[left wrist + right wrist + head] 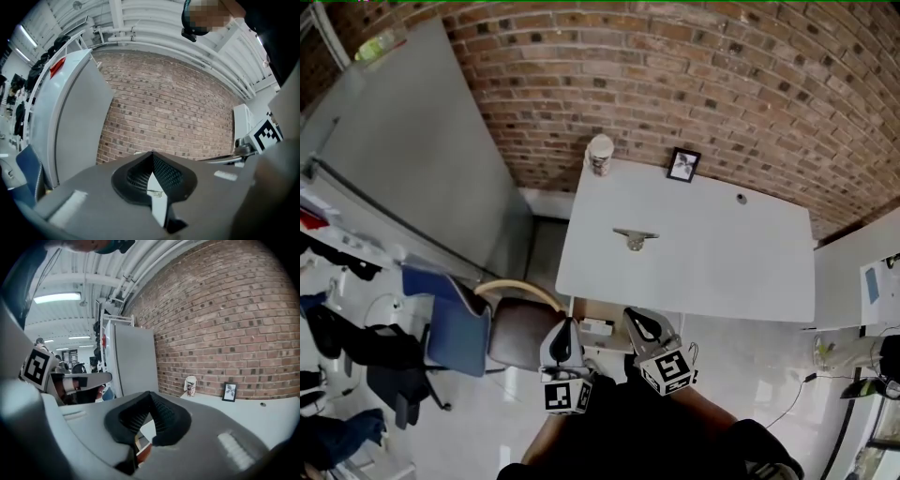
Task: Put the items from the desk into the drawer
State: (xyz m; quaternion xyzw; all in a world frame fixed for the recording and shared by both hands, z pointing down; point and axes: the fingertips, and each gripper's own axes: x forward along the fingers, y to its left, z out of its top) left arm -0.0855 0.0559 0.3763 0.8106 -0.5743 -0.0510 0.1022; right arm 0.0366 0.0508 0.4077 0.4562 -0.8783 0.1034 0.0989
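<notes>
The white desk [741, 272] carries a paper cup [600, 153] at its back left corner, a small black picture frame [683, 164] against the wall, and a small metal object [635, 238] near the middle. Both grippers hang below the desk's front edge, close to my body. My left gripper [569, 328] and right gripper [633, 317] are shut, with nothing between the jaws. In the right gripper view the cup [190, 386] and frame [229, 391] stand on the desk [267, 411] ahead. A wooden unit [598, 326] shows under the desk edge; I cannot tell whether its drawer is open.
A brick wall [694, 84] backs the desk. A tall grey cabinet [403, 159] stands at left. A blue chair [441, 323] and a brown-seated chair [517, 330] sit left of my grippers. Cables lie on the floor [797, 394] at right.
</notes>
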